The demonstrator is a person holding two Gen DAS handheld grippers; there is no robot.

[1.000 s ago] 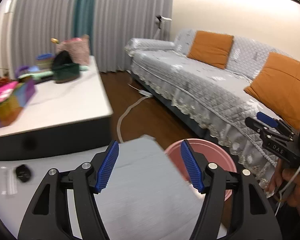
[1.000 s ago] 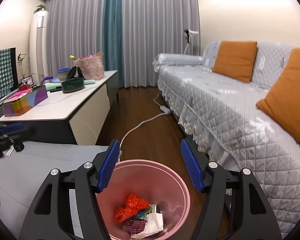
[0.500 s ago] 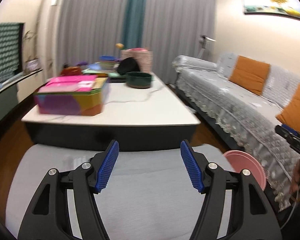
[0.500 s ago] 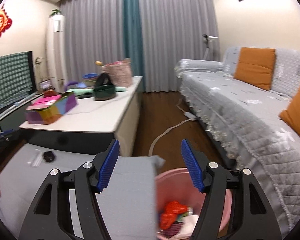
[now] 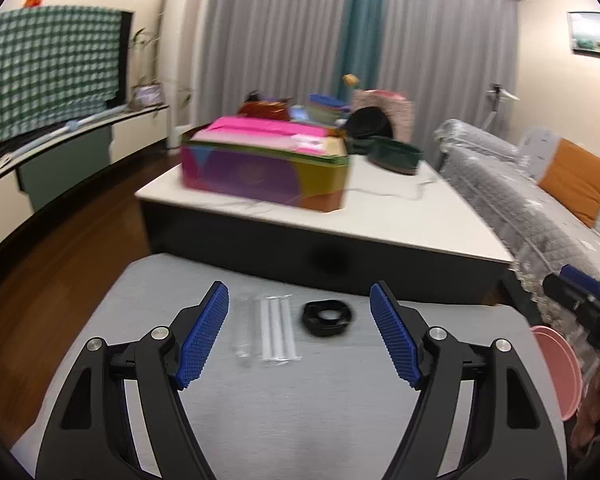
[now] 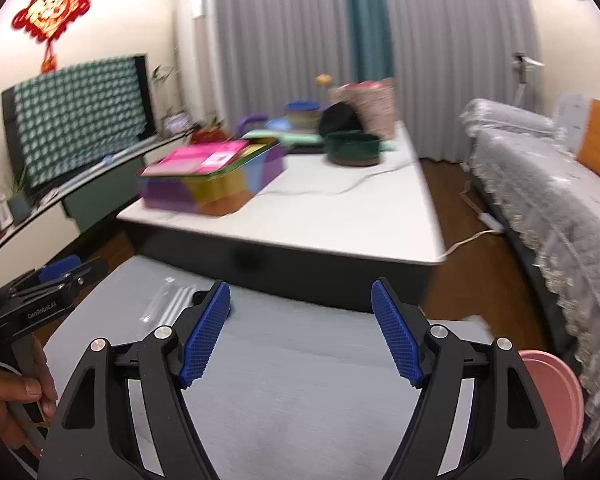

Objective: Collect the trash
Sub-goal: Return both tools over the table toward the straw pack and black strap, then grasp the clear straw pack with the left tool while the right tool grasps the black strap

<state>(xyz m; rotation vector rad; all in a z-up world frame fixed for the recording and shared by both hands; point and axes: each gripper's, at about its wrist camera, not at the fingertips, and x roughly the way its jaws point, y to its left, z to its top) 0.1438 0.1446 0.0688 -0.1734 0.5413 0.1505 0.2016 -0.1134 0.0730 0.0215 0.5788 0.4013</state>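
Observation:
A black ring-shaped piece of trash (image 5: 326,318) and a clear packet of white straws (image 5: 277,334) lie on the grey mat (image 5: 300,400), just ahead of my left gripper (image 5: 300,336), which is open and empty. The straw packet also shows in the right wrist view (image 6: 168,304), ahead and left of my right gripper (image 6: 300,336), which is open and empty. The pink trash bin (image 6: 556,396) stands at the mat's right edge; it also shows in the left wrist view (image 5: 560,368).
A low white table (image 5: 380,216) stands behind the mat with a colourful box (image 5: 264,168), a dark green bowl (image 5: 396,156) and other items. A grey sofa (image 6: 548,200) with orange cushions runs along the right. A TV cabinet (image 5: 60,148) lines the left wall.
Both grippers have swung left, away from the pink bin and toward the mat's left part. The black ring and the straw packet have come into the left gripper's view.

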